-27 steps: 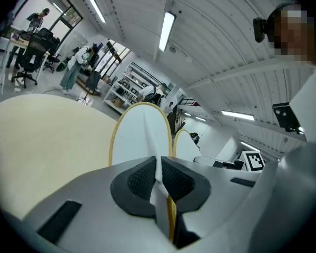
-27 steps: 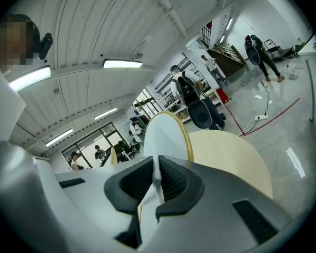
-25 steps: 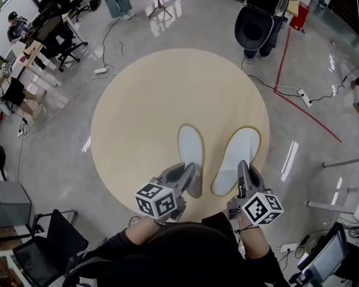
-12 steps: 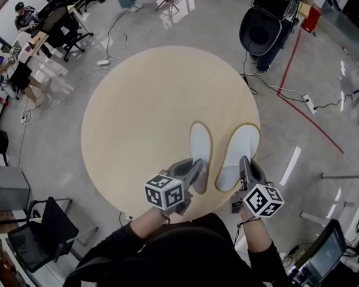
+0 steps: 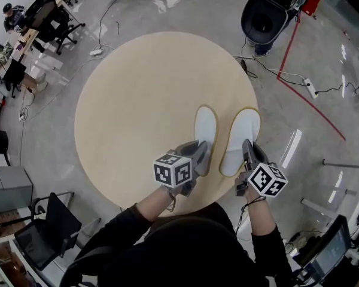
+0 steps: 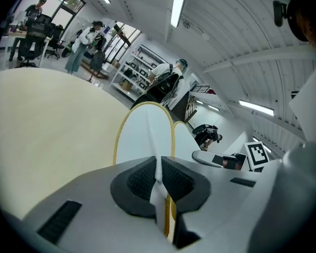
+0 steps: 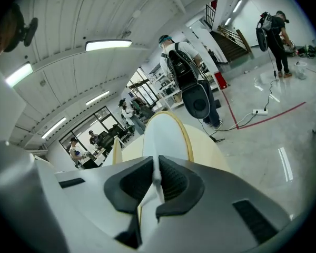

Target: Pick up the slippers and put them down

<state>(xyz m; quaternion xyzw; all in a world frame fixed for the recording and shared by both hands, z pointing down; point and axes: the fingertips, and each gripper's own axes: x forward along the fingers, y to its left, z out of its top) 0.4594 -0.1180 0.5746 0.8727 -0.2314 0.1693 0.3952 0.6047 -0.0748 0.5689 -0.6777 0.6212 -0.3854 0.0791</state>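
Note:
Two white slippers with tan-edged soles hang side by side over the near right part of the round beige table [image 5: 137, 100]. My left gripper [image 5: 202, 154] is shut on the heel of the left slipper [image 5: 204, 126], whose sole [image 6: 145, 136] runs away from the jaws in the left gripper view. My right gripper [image 5: 248, 153] is shut on the heel of the right slipper [image 5: 242, 135], seen as a white oval [image 7: 166, 136] beyond the pads in the right gripper view. Both slippers point away from me, soles facing me.
A black bag or chair [image 5: 264, 14] stands on the grey floor beyond the table's far right edge. Cables and a red floor line [image 5: 305, 91] run at the right. Desks, chairs and people [image 5: 24, 28] are at the far left. A black chair [image 5: 48, 232] is near left.
Both grippers and their slippers have shifted farther over the table and come lower. The two slippers stay held and parallel.

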